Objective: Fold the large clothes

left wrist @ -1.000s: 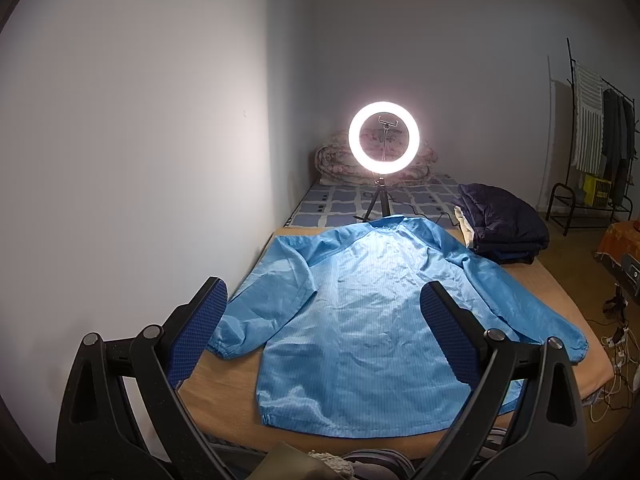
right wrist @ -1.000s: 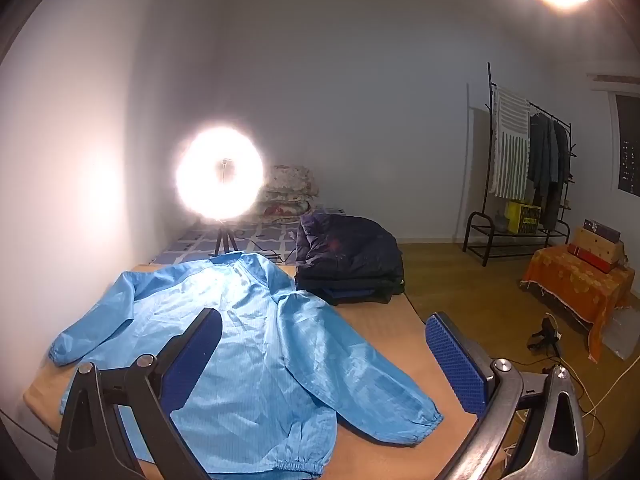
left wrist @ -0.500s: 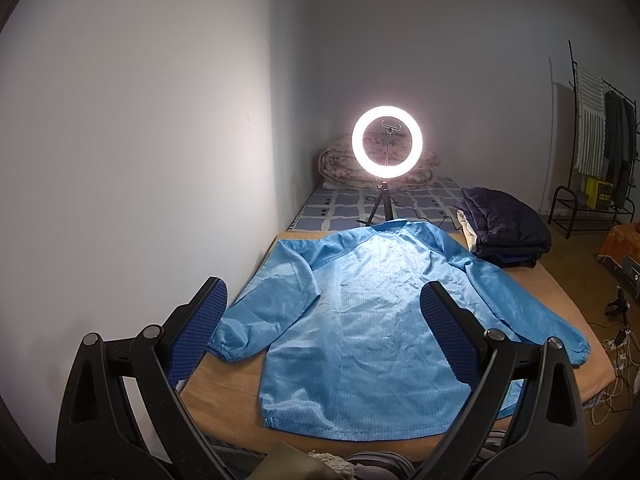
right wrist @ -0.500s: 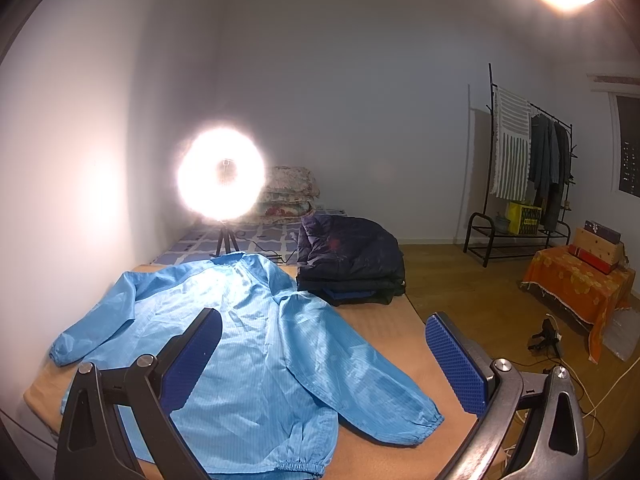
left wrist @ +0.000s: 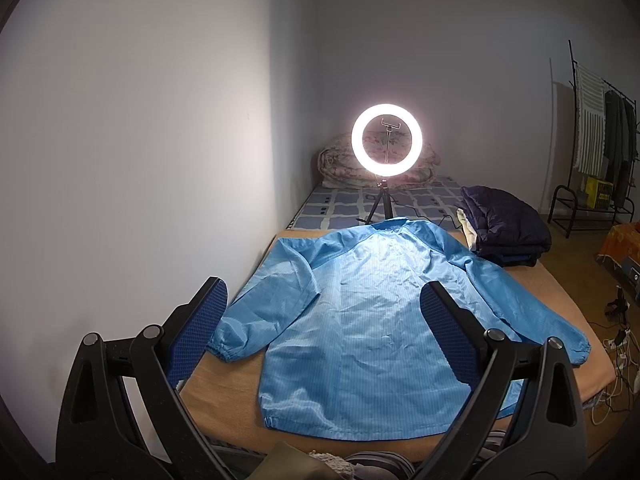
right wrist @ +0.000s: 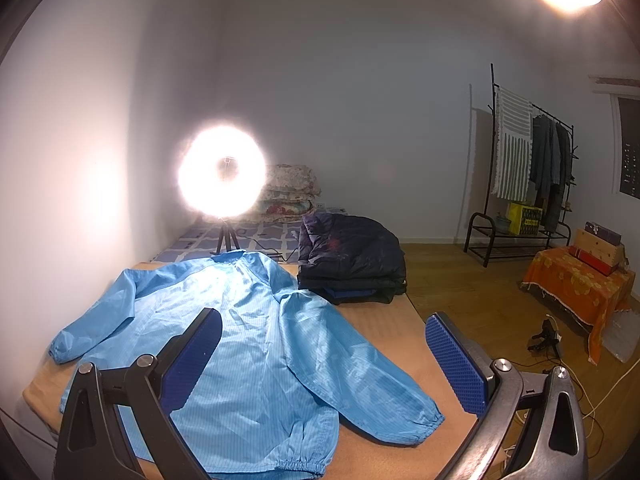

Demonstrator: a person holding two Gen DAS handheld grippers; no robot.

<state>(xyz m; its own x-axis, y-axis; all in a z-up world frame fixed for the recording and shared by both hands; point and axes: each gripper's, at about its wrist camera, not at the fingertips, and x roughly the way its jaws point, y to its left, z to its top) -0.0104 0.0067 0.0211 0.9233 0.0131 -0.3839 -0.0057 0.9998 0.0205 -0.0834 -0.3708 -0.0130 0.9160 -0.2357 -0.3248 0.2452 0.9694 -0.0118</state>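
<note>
Light-blue, thin-striped long-sleeved jacket [left wrist: 372, 320] lay spread flat, sleeves out to both sides, on a tan-covered worktop [left wrist: 224, 392] beside a white wall. Above its near hem the left hand-held gripper [left wrist: 322, 338] hovered with blue-padded fingers wide apart, touching nothing. Behind the collar glowed a round ring light on a tripod [left wrist: 386, 140]. Farther right sat a folded pile of dark navy clothes [right wrist: 352, 256]; the right hand-held gripper [right wrist: 320, 364] also hung open.

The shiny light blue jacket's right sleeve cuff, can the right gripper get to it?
Probably yes. The right gripper is open, and the light blue jacket's right sleeve cuff lies flat on the tan bed cover with nothing on it.
</note>
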